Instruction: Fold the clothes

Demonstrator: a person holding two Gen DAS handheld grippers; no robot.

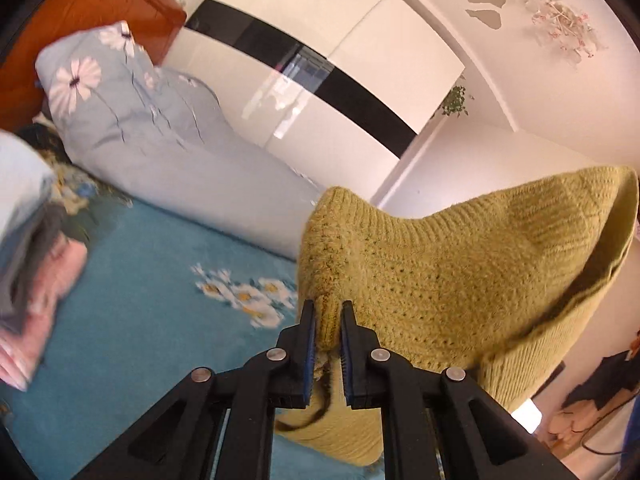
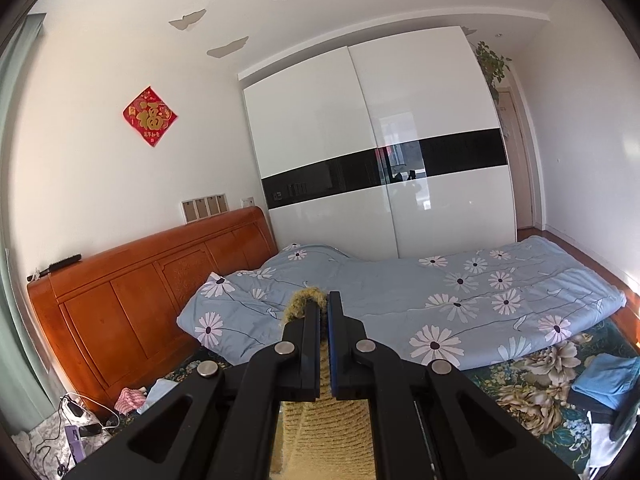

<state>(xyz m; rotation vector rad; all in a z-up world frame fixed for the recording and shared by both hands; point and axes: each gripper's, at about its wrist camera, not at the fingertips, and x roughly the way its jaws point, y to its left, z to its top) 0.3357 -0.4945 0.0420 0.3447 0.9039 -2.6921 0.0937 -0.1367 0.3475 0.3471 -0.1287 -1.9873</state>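
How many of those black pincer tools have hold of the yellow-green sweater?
2. The left gripper pinches the sweater at a ribbed edge; the right gripper clamps another edge, its fuzzy tip poking above the fingers.

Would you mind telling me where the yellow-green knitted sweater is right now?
The yellow-green knitted sweater is lifted off the bed, pinched in both the left tongs and the right tongs, in front of the white wardrobe.

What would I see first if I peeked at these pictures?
A fuzzy yellow-green sweater is lifted above the blue flowered bedspread, pinched by the left gripper and the right gripper. Behind it lies a daisy quilt beside a big white wardrobe.
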